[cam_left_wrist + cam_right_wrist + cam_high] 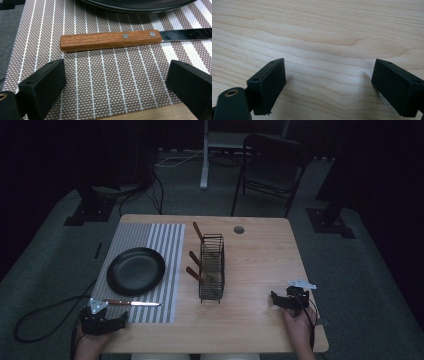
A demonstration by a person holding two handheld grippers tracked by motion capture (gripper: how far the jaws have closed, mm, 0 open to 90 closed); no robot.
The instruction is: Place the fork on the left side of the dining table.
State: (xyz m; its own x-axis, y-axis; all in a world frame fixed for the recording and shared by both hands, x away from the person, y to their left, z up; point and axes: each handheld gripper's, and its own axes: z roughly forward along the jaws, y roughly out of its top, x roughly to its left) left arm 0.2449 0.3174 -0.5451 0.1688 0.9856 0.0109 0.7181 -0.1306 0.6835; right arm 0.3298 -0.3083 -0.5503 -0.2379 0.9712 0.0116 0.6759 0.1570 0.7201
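1. The worktop is big and made of light wood.
2. A striped mat guards the wood under the black plate.
3. A wire rack keeps wooden-handled tools standing up.
4. The knife lies flat on the mat just below the plate, like a place setting.
5. The left claw is wide open, just short of the knife handle.
6. The right claw is wide open over bare wood.
7. I see no words anywhere.
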